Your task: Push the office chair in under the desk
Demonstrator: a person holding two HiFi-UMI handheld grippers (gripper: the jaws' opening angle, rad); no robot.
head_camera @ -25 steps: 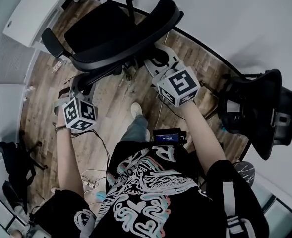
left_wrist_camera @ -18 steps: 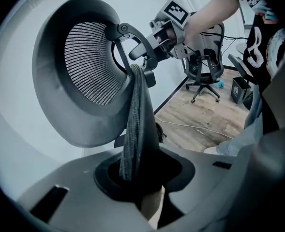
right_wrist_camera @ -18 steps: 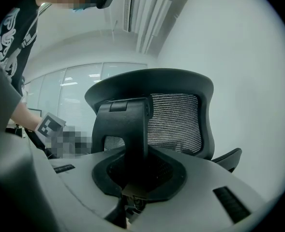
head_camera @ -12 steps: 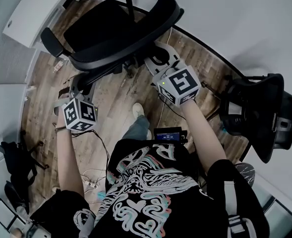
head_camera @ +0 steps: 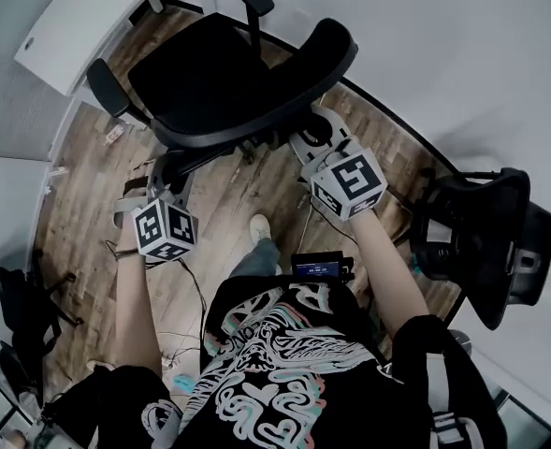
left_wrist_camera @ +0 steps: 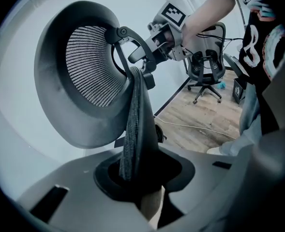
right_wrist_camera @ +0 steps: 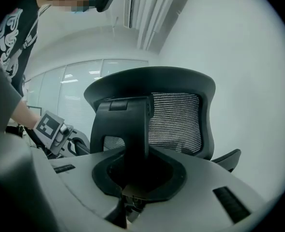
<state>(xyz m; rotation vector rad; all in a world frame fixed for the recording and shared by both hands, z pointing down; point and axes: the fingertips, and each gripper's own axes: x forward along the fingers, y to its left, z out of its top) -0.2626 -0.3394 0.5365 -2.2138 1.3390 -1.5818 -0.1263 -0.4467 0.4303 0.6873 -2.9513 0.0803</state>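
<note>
— While the left gripper [left_wrist_camera: 138,187] has its jaws drawn partway together, what sits between them?

— The side rim of the backrest [left_wrist_camera: 91,66] of the black mesh-backed office chair [head_camera: 205,68]; the jaws pinch that dark padded edge, and it rises straight up out of the gap; the grey ribbed mesh of the backrest spreads away to the left of it.

— And the right gripper [right_wrist_camera: 135,178]?

— Much the same; its jaws stand partly closed and clamp the black plastic spine [right_wrist_camera: 125,122] that runs up the rear of the same backrest; the mesh shows behind it. From overhead, both grippers hold the backrest from behind, the left at its side edge, the right further along toward the person's right.

— Where does the chair stand?

— On the brown wood-plank floor [head_camera: 224,199], directly ahead of the person; its seat [head_camera: 195,59] lies on the far side of the backrest, toward the white flat-topped desk [head_camera: 83,26] at the upper left; the seat shows whole, so it is not yet under the desktop; one armrest [head_camera: 105,84] lies just beside the desk's edge.

— Anything further out?

— A second black swivel chair [head_camera: 485,237] stands well apart on the person's right, near the white wall [head_camera: 462,54]; thin cables [head_camera: 193,274] trail across the floor near the person's feet.
</note>
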